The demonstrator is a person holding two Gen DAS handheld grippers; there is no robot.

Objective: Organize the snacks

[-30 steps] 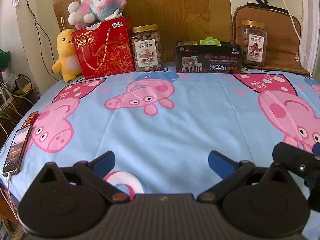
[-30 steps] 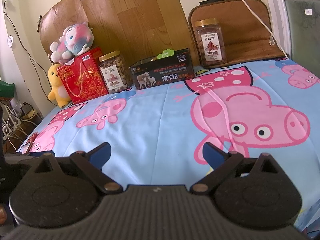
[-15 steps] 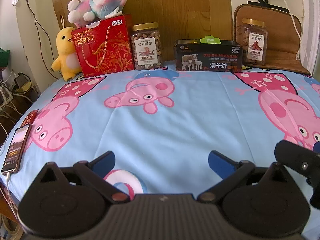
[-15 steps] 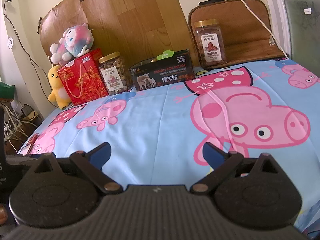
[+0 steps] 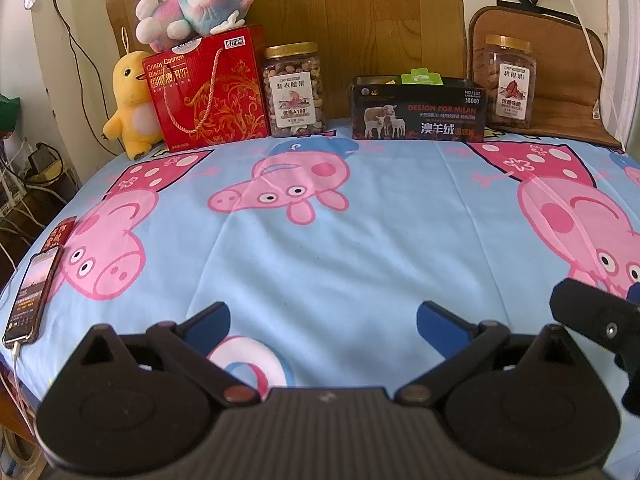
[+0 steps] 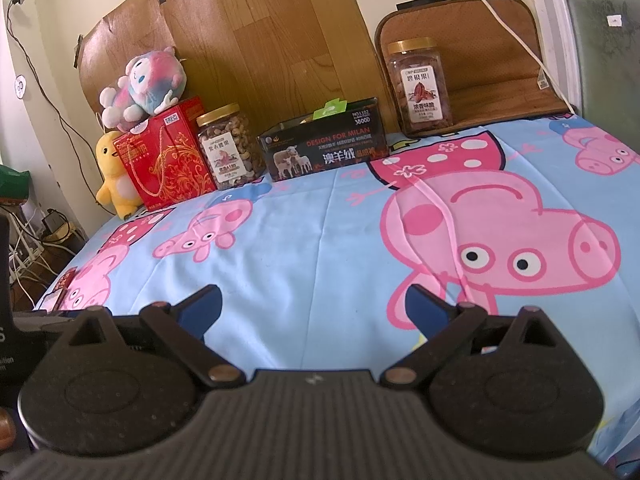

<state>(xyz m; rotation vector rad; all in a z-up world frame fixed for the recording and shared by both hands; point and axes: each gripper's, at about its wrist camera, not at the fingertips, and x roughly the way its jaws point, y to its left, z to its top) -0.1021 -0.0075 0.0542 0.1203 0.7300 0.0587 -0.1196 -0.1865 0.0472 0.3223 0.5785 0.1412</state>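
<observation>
Here, we counted two nut jars, one beside the red box (image 5: 208, 88), (image 5: 294, 90), one far right (image 5: 508, 82) | one black box (image 5: 418, 110) between them, all along the bed's (image 5: 360, 248) far edge | two plush toys (image 5: 192, 0), (image 5: 128, 104) | one phone (image 5: 30, 292) | left gripper (image 5: 322, 318) and right gripper (image 6: 312, 306): jaws apart, holding nothing.

Both wrist cams low, facing black box (image 5: 418, 108) (image 6: 324, 146) row.

Red gift box (image 5: 208, 90) reading "Crispy Cashew", black box (image 5: 418, 114) reading "DESIGN FOR MILAN", "3800D"
</observation>
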